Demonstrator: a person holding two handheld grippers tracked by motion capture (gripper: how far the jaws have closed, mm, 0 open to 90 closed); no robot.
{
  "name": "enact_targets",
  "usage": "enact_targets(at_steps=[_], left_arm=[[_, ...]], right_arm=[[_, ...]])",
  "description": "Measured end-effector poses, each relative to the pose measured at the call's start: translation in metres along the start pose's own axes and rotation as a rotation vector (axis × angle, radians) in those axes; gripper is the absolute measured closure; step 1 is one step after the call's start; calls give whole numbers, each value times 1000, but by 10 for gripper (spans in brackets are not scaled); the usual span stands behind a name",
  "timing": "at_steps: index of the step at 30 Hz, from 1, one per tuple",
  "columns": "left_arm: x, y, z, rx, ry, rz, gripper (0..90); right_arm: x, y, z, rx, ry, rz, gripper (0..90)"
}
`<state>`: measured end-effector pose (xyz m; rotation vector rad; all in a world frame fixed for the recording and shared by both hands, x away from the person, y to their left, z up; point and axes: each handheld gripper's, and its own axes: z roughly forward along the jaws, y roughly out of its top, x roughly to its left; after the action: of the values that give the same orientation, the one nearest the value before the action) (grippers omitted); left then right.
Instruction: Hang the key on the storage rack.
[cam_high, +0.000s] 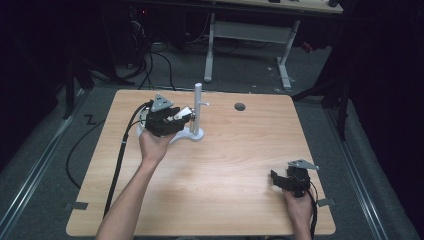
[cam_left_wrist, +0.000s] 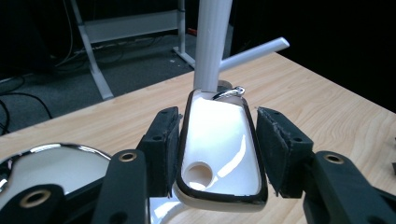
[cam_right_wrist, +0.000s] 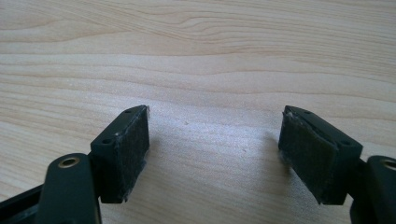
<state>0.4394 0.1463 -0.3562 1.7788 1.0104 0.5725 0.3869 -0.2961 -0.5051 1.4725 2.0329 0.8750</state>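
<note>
Two grippers: one in each hand, both over a light wooden table (cam_high: 225, 165).
Left gripper (cam_high: 172, 119): at about 10 o'clock from the table's middle, held by the left hand (cam_high: 154, 145); its jaws are pressed onto the long sides of a white key fob (cam_left_wrist: 219, 149) with a dark rim.
Key fob: white, rounded, with a round hole near its near end and a small metal ring (cam_left_wrist: 229, 92) at its far end; the ring sits right against the white stand's post (cam_left_wrist: 212, 42).
White stand (cam_high: 196, 117): an upright post on a rounded base, a short side peg (cam_left_wrist: 254, 52) pointing toward 2 o'clock in the left gripper view.
Round white dish (cam_left_wrist: 51, 165): chrome-rimmed, at 8 o'clock in the left gripper view, just beside the left gripper.
Right gripper (cam_high: 289, 181): at 4 o'clock near the table's front right corner, in the right hand (cam_high: 299, 207); jaws spread wide with only bare wood between the pads (cam_right_wrist: 130, 149).
Surface: pale wood grain, with a dark round hole (cam_high: 240, 106) at 1 o'clock; grey tape tabs at the front edges.
Room: dark, grey carpeted floor (cam_high: 60, 150), black cables (cam_high: 150, 65) at 11 o'clock, a white-legged desk (cam_high: 250, 35) at 12 o'clock beyond the table.
</note>
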Motion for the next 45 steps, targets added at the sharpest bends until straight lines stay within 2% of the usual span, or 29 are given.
enact_targets(at_steps=[9, 15, 21, 45], left_arm=[[-4, -14, -1, 28, 0, 9, 507], [-1, -10, -6, 4, -11, -14, 508], [-2, -10, -7, 11, -10, -5, 508], [2, -30, 10, 61, -9, -39, 507]], right_arm=[[0, 0, 0, 0, 0, -1, 245], [0, 0, 0, 0, 0, -1, 245], [0, 0, 0, 0, 0, -1, 245], [0, 0, 0, 1, -1, -3, 245]])
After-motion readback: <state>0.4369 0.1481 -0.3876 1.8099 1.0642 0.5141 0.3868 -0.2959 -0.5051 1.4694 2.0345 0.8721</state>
